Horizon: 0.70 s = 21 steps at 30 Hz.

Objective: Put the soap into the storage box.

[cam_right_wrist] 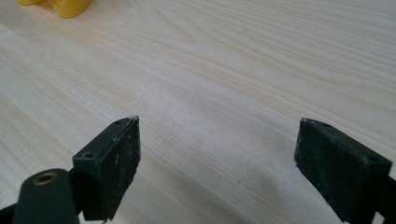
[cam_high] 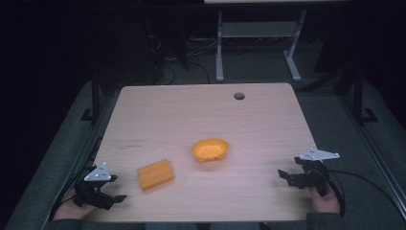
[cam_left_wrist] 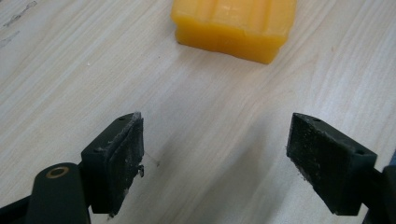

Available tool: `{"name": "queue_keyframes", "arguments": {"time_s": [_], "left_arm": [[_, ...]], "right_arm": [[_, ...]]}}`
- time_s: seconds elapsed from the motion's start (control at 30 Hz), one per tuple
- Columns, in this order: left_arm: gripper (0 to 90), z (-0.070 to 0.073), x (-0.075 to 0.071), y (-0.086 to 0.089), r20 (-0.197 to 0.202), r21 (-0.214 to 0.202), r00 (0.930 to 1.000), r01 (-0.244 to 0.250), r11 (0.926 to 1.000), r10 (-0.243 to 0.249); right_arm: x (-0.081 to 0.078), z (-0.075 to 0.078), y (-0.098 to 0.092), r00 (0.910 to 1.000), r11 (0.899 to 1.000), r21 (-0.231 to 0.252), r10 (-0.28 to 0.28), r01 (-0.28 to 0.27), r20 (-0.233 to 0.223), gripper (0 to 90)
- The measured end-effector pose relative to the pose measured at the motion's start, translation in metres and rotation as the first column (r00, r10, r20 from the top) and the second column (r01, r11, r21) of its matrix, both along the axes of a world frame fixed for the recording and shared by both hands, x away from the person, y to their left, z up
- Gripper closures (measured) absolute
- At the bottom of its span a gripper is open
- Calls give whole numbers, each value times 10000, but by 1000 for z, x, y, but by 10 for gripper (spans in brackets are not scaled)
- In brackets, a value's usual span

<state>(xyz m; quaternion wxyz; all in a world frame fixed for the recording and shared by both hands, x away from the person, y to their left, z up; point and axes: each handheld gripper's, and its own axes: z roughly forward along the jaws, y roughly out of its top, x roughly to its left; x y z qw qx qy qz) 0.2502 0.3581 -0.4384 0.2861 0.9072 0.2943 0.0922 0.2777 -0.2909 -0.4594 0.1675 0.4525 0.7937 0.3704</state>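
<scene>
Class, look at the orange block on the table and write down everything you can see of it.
The orange block is a flat, roughly rectangular slab that looks like soft foam or sponge, with shallow ridges along its top and a seam round its side. It lies flat on the wooden table, turned slightly askew, near the front left. Nothing else touches it; the open left gripper faces it, apart.

We're pretty sure this is a lab or test room, not a home. The light wood table (cam_high: 201,115) has a cable grommet hole (cam_high: 239,96) near its far edge, loose cables (cam_high: 167,72) lie on the grey carpet behind it, and a white metal desk frame (cam_high: 258,33) stands further back in the dark.
</scene>
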Motion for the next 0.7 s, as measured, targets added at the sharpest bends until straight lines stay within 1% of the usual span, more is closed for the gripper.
{"name": "queue_keyframes", "arguments": {"time_s": [0.07, 0.17, 0.27, 0.33, 0.47, 0.6, 0.7], "left_arm": [[181, 1, 0, 0, 56, -30, 10000, 44, 10000, -44], [178, 3, 0, -2, 168, 37, 9998, 121, 9999, -122], [176, 2, 0, -3, 113, 136, 9998, 164, 9998, -166], [174, 2, 1, -4, 66, 115, 9999, 135, 9998, -136], [170, 4, 1, -7, 142, 91, 9997, 216, 9997, -217], [169, 5, 2, -11, 231, 222, 9990, 381, 9990, -386], [166, 5, 2, -13, 168, 197, 9993, 330, 9993, -333]], "right_arm": [[0, 0, 0, 10000, 10000, 11, -4, 4, 13, 140], [0, 0, 0, 10000, 10000, 18, 17, -17, 22, 140], [-1, 1, 0, 10000, 10000, 51, 5, -5, 15, 140], [-1, 0, 0, 10000, 10000, 42, 11, -11, 1, 140], [1, 0, 1, 9999, 9999, 7, 113, -113, 1, 139], [1, 0, 1, 9999, 9999, 2, 124, -124, -33, 139], [1, 0, 2, 9999, 9999, 10, 141, -141, -32, 140]]}}
